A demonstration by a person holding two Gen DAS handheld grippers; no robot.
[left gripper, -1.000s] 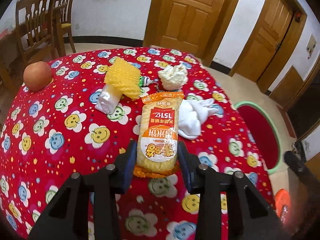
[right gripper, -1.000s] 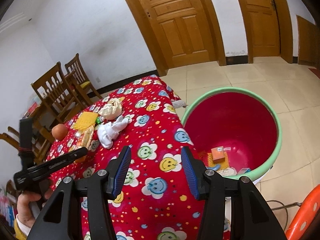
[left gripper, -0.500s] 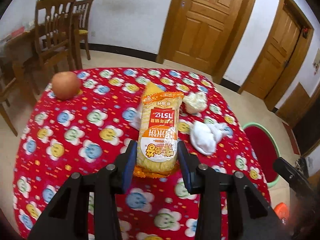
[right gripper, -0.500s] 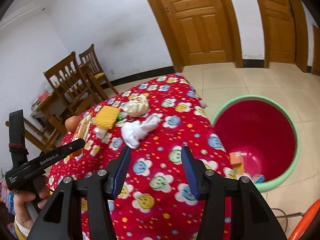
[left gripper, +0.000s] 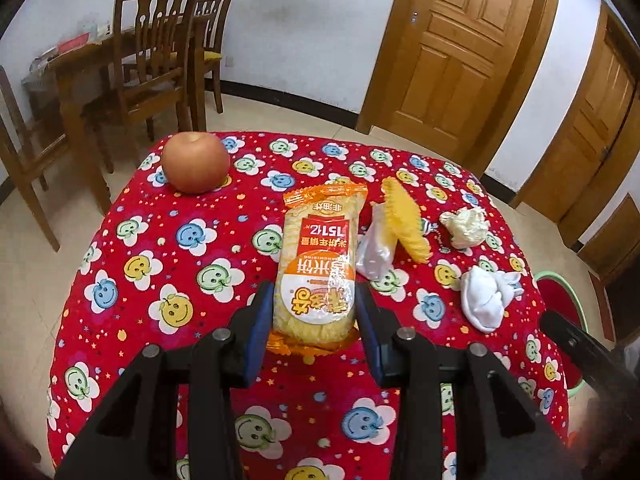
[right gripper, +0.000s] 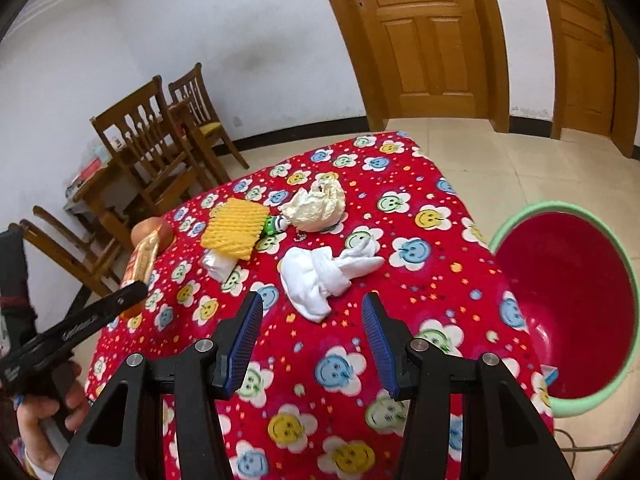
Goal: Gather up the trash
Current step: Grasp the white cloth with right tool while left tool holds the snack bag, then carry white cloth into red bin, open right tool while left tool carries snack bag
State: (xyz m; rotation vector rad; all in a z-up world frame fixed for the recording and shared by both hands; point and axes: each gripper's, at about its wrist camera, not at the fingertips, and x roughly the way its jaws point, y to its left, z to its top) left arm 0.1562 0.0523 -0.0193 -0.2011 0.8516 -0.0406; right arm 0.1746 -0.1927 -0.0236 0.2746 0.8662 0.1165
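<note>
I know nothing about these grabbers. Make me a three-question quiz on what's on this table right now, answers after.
1. True or false: the right gripper is holding the white cloth.
2. What is clamped in the left gripper?
A) the apple
B) the snack packet
C) the yellow foam net
3. Fill in: the red tub with the green rim stands on the ____, beside the table.

Key
1. False: its jaws are open and empty, and the cloth lies on the table beyond them.
2. B
3. floor
</note>
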